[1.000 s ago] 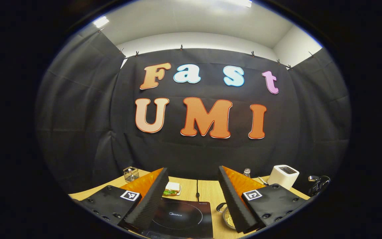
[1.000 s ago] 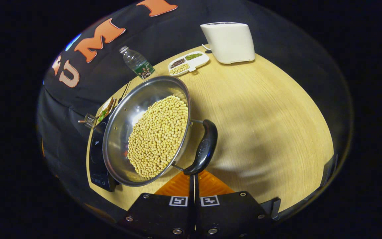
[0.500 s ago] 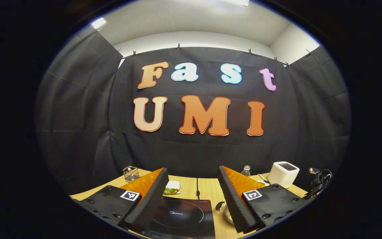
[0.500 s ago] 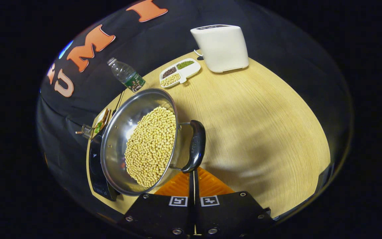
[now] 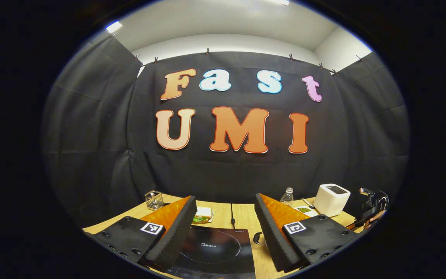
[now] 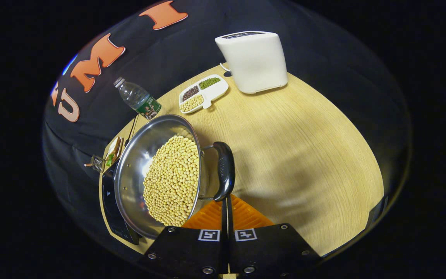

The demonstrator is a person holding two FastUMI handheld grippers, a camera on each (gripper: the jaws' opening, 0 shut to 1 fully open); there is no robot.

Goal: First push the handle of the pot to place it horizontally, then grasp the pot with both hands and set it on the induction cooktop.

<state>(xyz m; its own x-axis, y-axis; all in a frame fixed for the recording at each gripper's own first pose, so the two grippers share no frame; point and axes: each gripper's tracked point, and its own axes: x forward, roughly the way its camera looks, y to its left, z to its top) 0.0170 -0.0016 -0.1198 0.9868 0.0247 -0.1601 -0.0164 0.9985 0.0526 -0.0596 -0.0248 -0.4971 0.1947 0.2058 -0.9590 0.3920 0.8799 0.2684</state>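
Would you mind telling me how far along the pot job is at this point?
Nothing is finished yet. In hand: the right gripper, fingers closed together, has its tips against the near end of the pot's handle, apparently pushing it. The left gripper is open over the induction cooktop, holding nothing. Left: both grippers grasping the pot and setting it on the cooktop.

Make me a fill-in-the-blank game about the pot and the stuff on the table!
1. The pot is full of pale yellow ____.
2. The right hand-held gripper has its fingers closed, tips against the pot's black ____.
3. The white toaster stands at the table's far edge, next to a divided ____ of beans and grains.
4. The left hand-held gripper hangs with its fingers ____ above the induction cooktop.

Missing words: beans; handle; tray; open
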